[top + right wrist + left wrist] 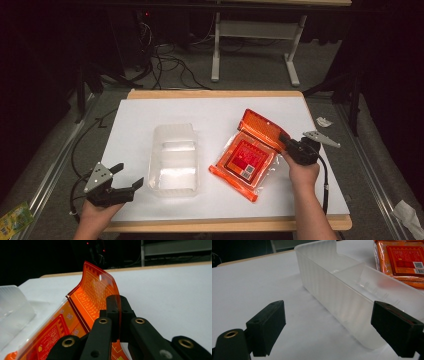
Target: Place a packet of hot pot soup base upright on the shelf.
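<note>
An orange food packet [246, 159] with a red label lies on the white table [210, 112], right of centre. My right gripper [286, 141] is shut on the packet's upper right flap [96, 293], which bends upward between the jaws. A clear plastic container [174, 160] stands left of the packet, empty as far as I can see. My left gripper [126, 179] is open near the table's front left corner, jaws pointing toward the container [352, 287], with nothing between them. The packet [402, 261] lies beyond the container's far wall.
A crumpled white scrap [324, 121] lies off the table's right edge. A green and yellow wrapper [12, 218] sits on the floor at the lower left. Cables and a desk frame [255, 45] stand behind the table.
</note>
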The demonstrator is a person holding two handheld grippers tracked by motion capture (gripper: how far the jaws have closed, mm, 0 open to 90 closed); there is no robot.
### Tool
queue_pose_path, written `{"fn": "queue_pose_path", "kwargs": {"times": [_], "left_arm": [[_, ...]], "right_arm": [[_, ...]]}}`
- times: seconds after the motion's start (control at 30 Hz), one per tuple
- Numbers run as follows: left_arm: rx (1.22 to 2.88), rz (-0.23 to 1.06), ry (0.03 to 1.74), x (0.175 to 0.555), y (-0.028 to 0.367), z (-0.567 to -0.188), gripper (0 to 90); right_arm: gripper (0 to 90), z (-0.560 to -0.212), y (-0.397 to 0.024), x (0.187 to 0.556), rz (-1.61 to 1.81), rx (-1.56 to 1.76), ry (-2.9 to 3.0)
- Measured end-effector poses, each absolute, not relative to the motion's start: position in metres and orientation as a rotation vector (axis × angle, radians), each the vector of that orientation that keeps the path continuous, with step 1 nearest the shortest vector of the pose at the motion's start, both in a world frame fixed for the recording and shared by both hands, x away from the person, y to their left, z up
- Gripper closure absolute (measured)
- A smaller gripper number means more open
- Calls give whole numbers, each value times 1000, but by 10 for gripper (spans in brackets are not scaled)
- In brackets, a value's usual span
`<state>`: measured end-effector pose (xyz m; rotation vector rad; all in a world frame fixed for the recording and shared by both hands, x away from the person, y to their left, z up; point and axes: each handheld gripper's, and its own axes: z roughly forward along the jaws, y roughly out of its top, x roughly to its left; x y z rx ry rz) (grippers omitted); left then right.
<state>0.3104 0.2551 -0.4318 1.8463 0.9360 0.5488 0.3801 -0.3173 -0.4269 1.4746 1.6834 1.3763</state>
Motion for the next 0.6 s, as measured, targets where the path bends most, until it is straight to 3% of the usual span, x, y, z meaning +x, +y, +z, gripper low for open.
{"fn": "queue_pose_path", "kwargs": {"times": [0.6], "left_arm": [[1818,535,897,309,252,-426,141]], "right_arm": [[900,-360,-275,321,1498,1156,1685]]}}
